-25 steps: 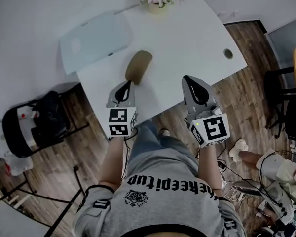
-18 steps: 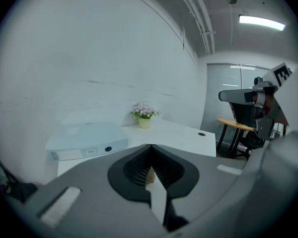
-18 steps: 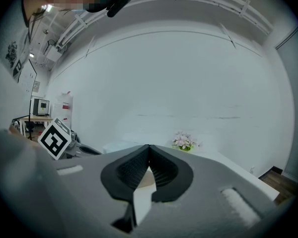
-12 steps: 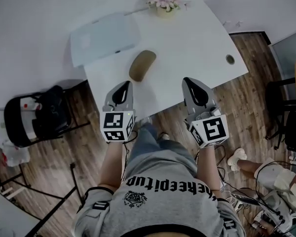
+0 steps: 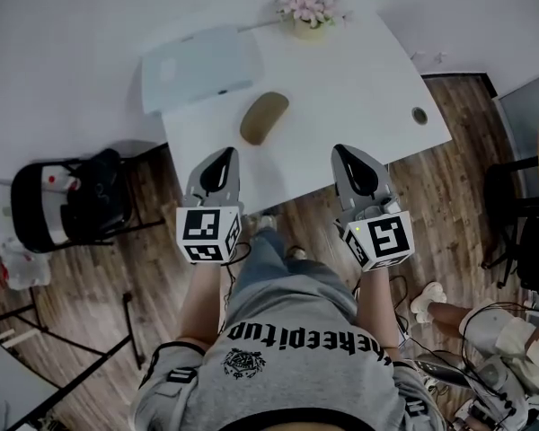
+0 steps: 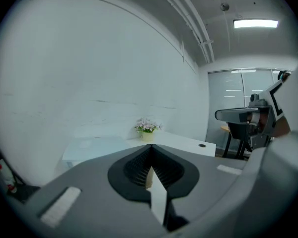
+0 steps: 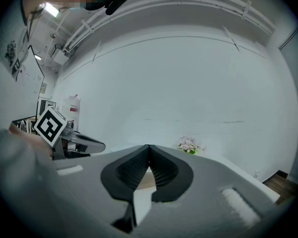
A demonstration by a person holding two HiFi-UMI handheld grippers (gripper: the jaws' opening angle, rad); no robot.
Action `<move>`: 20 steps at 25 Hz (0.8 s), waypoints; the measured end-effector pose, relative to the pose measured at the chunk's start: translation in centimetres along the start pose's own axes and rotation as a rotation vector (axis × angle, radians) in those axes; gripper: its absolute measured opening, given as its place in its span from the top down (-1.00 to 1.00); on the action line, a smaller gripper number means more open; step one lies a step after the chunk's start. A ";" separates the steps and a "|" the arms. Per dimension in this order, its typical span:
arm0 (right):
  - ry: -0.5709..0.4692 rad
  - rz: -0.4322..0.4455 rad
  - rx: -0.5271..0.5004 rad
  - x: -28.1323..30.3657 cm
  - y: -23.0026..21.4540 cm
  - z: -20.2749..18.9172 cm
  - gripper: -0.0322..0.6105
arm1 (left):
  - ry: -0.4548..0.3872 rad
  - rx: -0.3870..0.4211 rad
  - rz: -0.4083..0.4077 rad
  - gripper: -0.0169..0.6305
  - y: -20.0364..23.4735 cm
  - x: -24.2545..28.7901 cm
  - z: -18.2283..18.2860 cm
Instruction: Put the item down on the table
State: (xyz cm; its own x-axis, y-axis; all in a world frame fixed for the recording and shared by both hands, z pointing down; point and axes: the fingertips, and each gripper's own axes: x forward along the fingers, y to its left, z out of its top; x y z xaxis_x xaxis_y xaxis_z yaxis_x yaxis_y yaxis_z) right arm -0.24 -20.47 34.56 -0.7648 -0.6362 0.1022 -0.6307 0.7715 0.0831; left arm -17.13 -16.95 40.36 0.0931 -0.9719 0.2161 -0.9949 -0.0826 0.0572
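Observation:
A brown oval item lies flat on the white table, left of its middle. My left gripper hovers over the table's near edge, a short way in front of the item and not touching it. Its jaws are shut and empty, and in the left gripper view they meet at the tips. My right gripper is level with it to the right, also shut with nothing held, as the right gripper view confirms.
A pot of pink flowers stands at the table's far edge. A pale blue panel lies at the far left and a round cable hole is at the right. A black chair with a bag is on the wooden floor to the left.
My left gripper has drawn back and risen away from the brown item, which stays on the table. The right gripper has shifted back only slightly. Both have stayed shut.

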 end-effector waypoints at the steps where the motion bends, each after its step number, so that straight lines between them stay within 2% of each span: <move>1: -0.003 0.002 -0.001 -0.2 0.1 0.1 0.91 | -0.008 0.000 0.004 0.89 -0.1 -0.3 0.3; 20: -0.065 0.052 -0.013 -3.0 0.1 1.6 0.91 | -0.142 0.012 0.071 0.89 -2.3 -4.9 4.7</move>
State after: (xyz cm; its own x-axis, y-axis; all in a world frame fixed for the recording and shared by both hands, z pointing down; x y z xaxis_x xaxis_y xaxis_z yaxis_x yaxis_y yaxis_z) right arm 1.82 -18.50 32.71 -0.8035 -0.5938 0.0419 -0.5887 0.8031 0.0926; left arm -15.43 -13.08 34.60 0.0169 -0.9967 0.0789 -0.9993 -0.0142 0.0347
